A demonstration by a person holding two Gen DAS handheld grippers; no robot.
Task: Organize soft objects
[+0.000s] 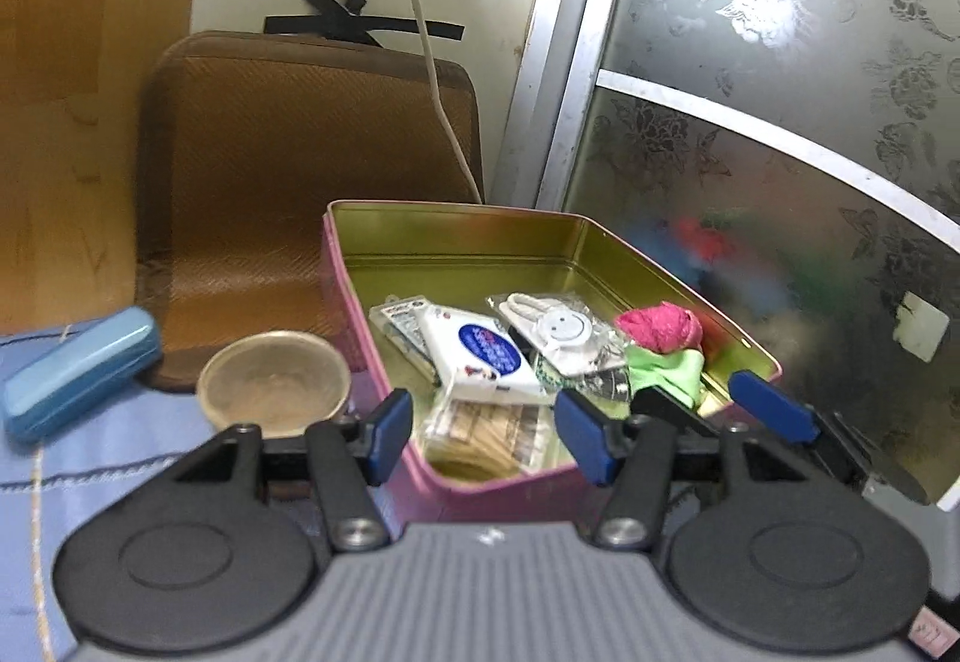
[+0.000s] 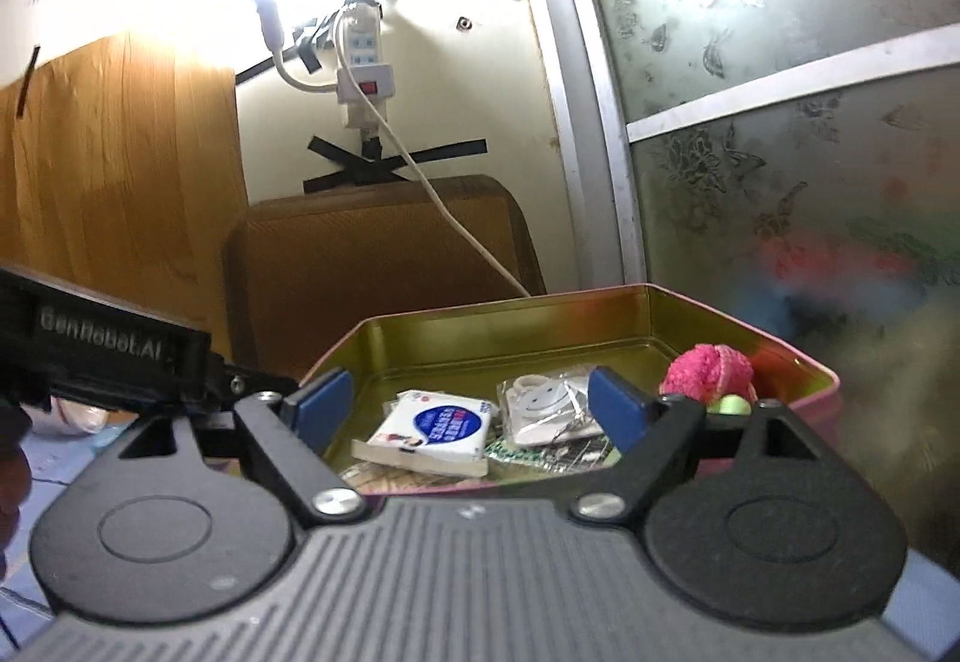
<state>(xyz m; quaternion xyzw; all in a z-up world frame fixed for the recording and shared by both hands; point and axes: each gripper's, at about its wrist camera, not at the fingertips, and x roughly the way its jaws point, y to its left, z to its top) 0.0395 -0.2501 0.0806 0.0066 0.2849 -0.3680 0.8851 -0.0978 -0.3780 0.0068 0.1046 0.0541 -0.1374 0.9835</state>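
Left wrist view: the soft things, 1 pink crumpled cloth point(image 1: 660, 327) and 1 green cloth point(image 1: 666, 371) touching under it, lie inside the pink tin box point(image 1: 456, 218), at its right side near the wall. From the left hand-held gripper point(image 1: 483, 437) they are ahead and to the right; from the right hand-held gripper point(image 2: 474, 410) the pink cloth point(image 2: 708, 369) is also ahead-right but closer, just past its right finger, so I judge the right hand is the nearer one. The bundle has no clear long axis, approx. round. Both hand-held grippers are open with nothing between the pads; left one stands narrower, right one wide. Also in the box: 1 tissue pack point(image 1: 486, 353), 1 smiley-face packet point(image 1: 561, 329), 1 flat bag of wooden sticks point(image 1: 486, 431), some other small packets I cannot count. Outside, left of the box: 1 round bowl point(image 1: 273, 383), 1 blue case point(image 1: 78, 371).
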